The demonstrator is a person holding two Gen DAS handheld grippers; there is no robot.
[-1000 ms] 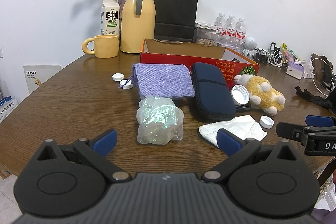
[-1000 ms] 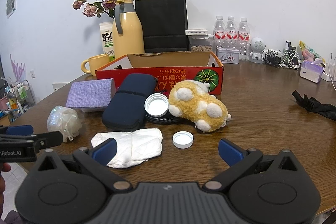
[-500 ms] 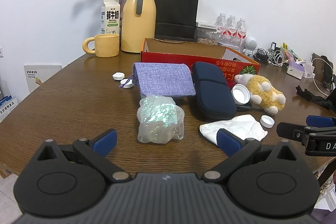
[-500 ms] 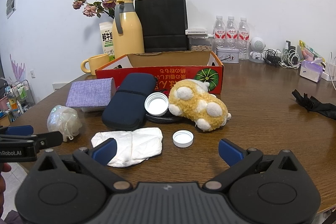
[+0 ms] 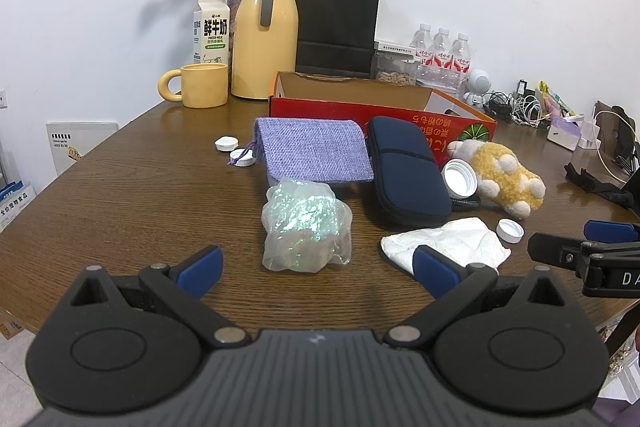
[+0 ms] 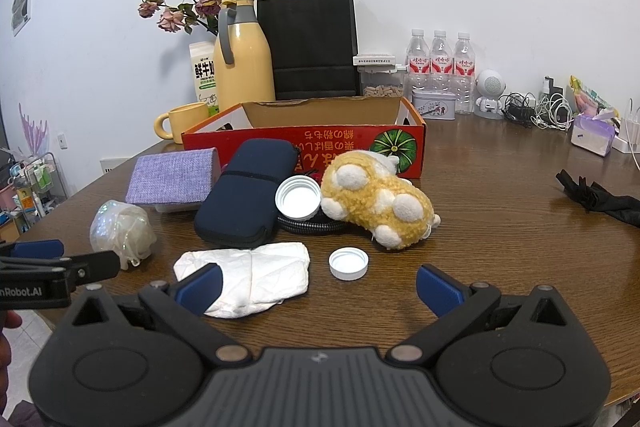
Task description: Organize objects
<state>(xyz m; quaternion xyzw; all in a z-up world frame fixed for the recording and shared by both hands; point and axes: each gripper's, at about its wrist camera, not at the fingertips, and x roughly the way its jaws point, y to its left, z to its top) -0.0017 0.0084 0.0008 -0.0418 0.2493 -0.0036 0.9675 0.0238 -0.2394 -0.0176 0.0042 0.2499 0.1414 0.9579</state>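
With both the left gripper (image 5: 316,269) and the right gripper (image 6: 318,285) spread wide and empty, the shiny bag (image 5: 306,227) lies just ahead, so the left one should probably close gently around its middle.

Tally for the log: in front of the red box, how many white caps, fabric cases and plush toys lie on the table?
White plastic bottle caps: 4
Fabric cases, namely purple woven pouch and navy zippered case: 2
Yellow-and-white plush toy: 1
Total: 7
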